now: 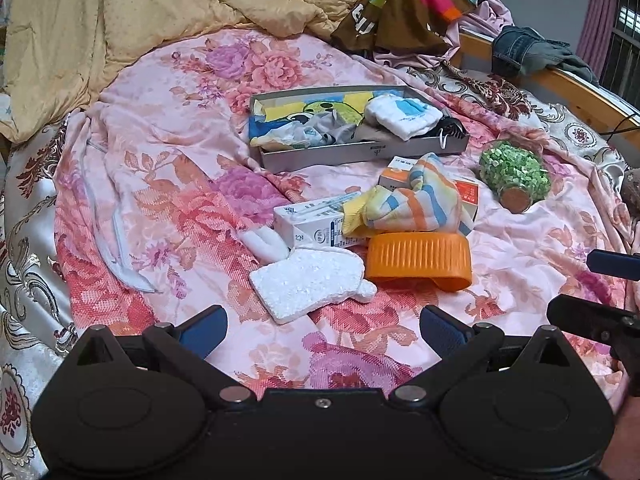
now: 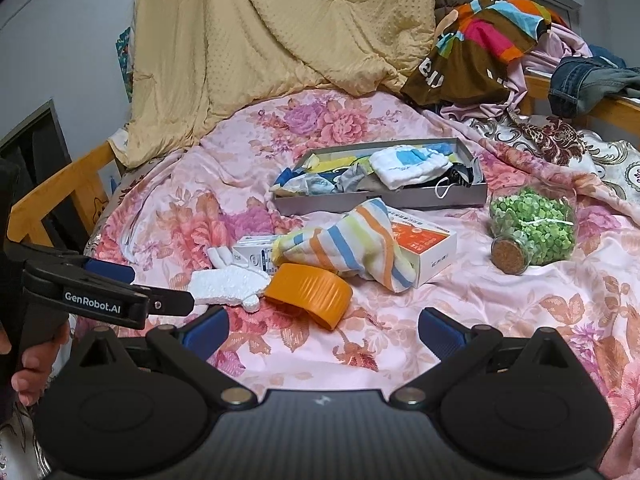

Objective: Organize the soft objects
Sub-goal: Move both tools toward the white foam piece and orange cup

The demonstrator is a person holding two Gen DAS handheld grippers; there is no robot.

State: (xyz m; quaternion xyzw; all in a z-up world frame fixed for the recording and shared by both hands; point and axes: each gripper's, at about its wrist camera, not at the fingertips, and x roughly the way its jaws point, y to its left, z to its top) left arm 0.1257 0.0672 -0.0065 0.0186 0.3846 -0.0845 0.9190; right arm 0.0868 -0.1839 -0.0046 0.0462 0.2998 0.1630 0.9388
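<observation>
Black tongs [image 1: 323, 330], blue pads [image 1: 206, 330]

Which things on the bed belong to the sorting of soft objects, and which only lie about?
For the job:
- striped towel
- grey tray with cloths
- white sock

Lying about:
- orange lid
- orange medicine box
- white carton
- foam piece
- jar of green bits

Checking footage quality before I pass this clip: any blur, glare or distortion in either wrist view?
Left wrist view: sharp, soft even light, strong fisheye bending of the tray, dark corners. Right wrist view: equally sharp, faint sheen on the jar, bed rail curved by the lens, no motion blur.
</observation>
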